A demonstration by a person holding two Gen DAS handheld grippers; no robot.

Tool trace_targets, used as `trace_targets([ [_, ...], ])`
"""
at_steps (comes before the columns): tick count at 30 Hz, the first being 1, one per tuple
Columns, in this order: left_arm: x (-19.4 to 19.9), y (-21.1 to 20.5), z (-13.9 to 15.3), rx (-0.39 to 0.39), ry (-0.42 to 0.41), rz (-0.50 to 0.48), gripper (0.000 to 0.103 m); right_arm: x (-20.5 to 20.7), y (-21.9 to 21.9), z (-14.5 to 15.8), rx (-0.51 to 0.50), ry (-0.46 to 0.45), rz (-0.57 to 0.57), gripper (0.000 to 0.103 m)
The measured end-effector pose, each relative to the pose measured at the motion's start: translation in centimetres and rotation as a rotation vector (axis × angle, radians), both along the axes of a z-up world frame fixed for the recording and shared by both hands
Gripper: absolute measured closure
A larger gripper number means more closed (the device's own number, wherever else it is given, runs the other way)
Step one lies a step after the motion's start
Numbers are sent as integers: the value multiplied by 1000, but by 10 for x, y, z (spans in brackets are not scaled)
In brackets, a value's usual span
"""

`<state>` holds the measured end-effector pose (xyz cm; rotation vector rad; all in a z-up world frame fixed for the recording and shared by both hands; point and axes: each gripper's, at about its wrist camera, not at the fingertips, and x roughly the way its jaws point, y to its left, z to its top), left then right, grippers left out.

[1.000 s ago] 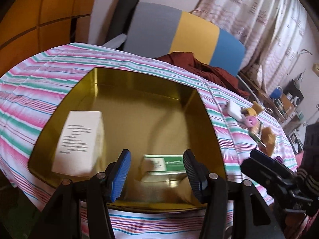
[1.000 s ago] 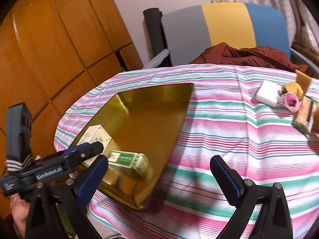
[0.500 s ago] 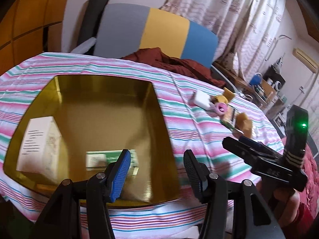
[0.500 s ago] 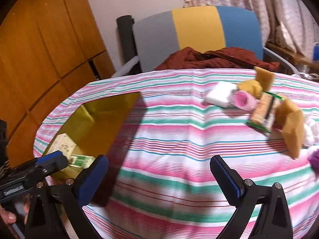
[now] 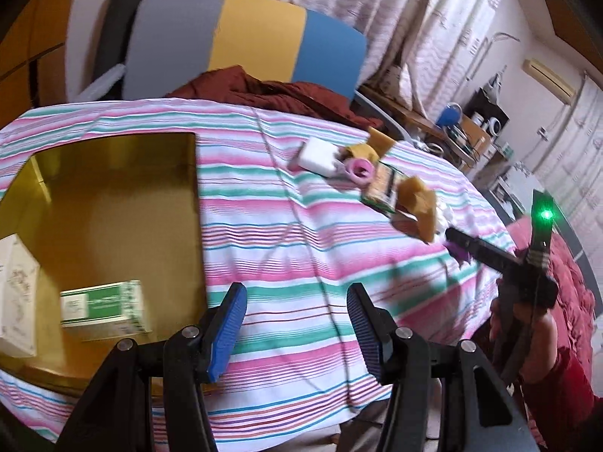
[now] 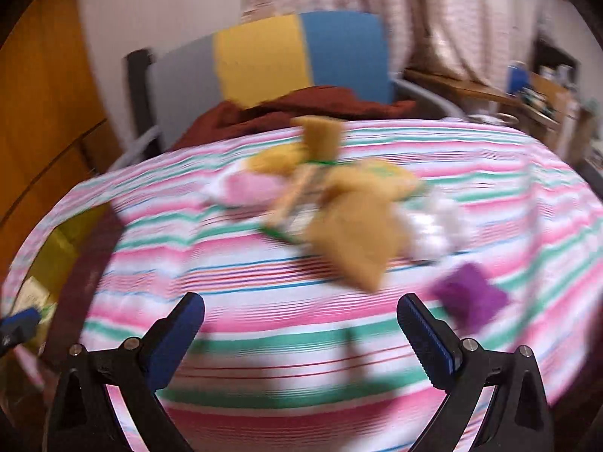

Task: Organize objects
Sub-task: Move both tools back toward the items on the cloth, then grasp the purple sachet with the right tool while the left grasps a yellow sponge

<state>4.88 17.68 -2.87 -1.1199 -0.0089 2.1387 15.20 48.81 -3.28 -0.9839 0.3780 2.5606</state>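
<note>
A gold tin (image 5: 113,203) lies at the left of the striped table. In it sit a green-and-white box (image 5: 101,307) and a white box (image 5: 15,297). My left gripper (image 5: 296,320) is open and empty over the cloth, right of the tin. A cluster lies further right: a white block (image 5: 316,154), a pink roll (image 5: 361,169), a snack packet (image 5: 384,188) and yellow sponges (image 5: 418,207). My right gripper (image 6: 301,335) is open and empty, facing that blurred cluster, with a yellow sponge (image 6: 361,241) and a purple piece (image 6: 471,297) just ahead.
A grey, yellow and blue chair (image 5: 241,37) with dark red cloth (image 5: 271,90) stands behind the table. Wooden cupboards (image 6: 41,113) are at the left. A cluttered desk (image 5: 463,132) and a red bed (image 5: 565,275) are at the right.
Both grippers have swung right, away from the tin toward the cluster. The green-and-white box stays in the tin. The right view is now motion-blurred.
</note>
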Motion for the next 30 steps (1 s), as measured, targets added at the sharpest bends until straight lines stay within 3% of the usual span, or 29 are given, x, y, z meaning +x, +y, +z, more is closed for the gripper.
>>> trace_targets([
  [8,9,34,-8,-20,-44,-84,47,18,70,-11,106,4,-115,0],
  [15,14,60,-11,-33,-60,-132,47,15,103,-38,59,-5,-80,1],
  [19,16,78,-11,-39,-67,-167,47,12,107,-51,51,-14,-60,17],
  [21,16,88,-11,-43,-66,-187,47,10,105,-57,56,-28,-48,32],
  [22,16,93,-11,-41,-66,-195,47,10,105,-60,55,-31,-44,35],
  [30,8,149,-15,-14,-89,-269,44,16,105,-64,54,16,-69,39],
])
